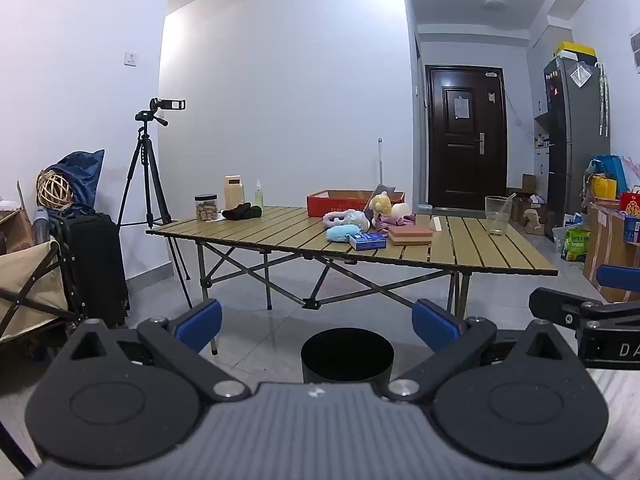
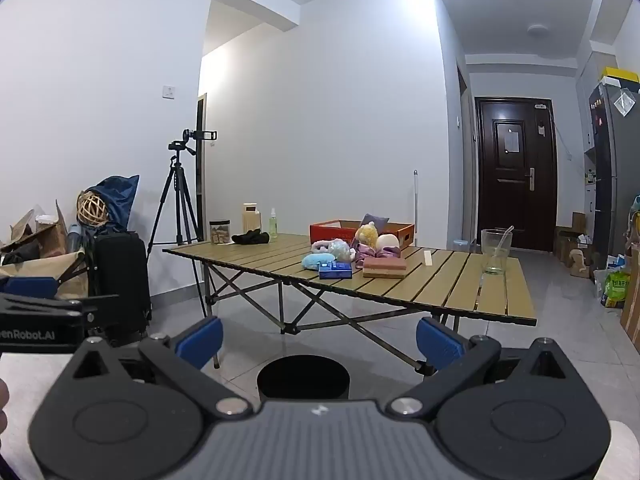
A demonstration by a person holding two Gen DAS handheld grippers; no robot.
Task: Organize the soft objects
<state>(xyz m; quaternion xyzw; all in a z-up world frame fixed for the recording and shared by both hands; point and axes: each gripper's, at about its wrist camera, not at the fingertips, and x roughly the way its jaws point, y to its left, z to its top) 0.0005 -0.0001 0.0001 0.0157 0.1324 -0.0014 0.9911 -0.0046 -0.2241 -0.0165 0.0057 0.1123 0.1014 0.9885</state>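
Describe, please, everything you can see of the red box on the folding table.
The red box is a shallow open-topped tray, apparently cardboard, red outside and brown inside, with a handle slot in its end wall. It sits flat at the far edge of the slatted table. A grey cushion-like piece leans out of it; the yellow plush toy stands just before it, contact unclear.

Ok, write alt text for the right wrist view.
The right tool, jaws wide open and empty, faces a folding slatted table across a tiled floor. Plush toys cluster before a red box; a glass cup stands to the right.
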